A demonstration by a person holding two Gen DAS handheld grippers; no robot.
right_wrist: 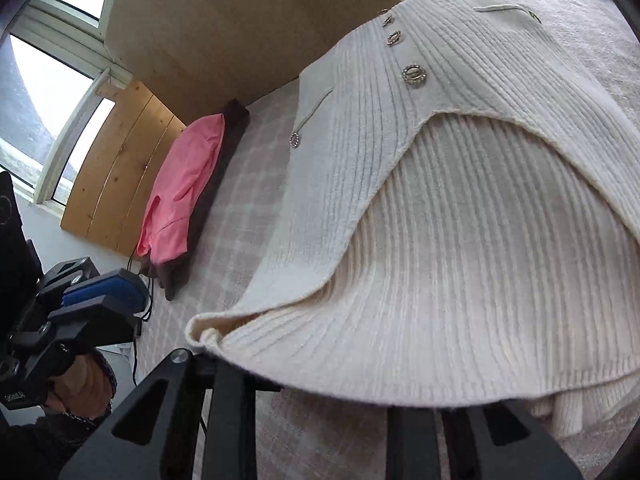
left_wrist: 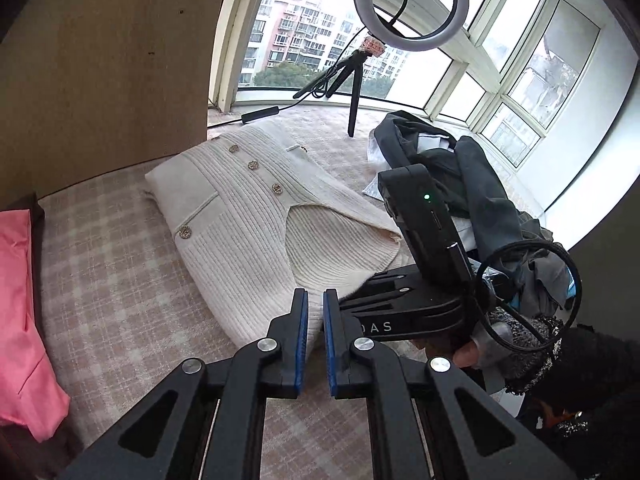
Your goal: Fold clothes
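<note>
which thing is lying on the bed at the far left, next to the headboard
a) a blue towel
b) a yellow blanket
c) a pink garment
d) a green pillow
c: a pink garment lies folded on top of something dark at the edge of the checked bed cover, beside the wooden headboard, apart from the cream cardigan.

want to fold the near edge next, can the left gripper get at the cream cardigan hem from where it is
Probably yes. The left gripper hangs just short of the cream cardigan hem with only bare checked bedspread between. The right gripper is at the same edge, just beside it.
</note>
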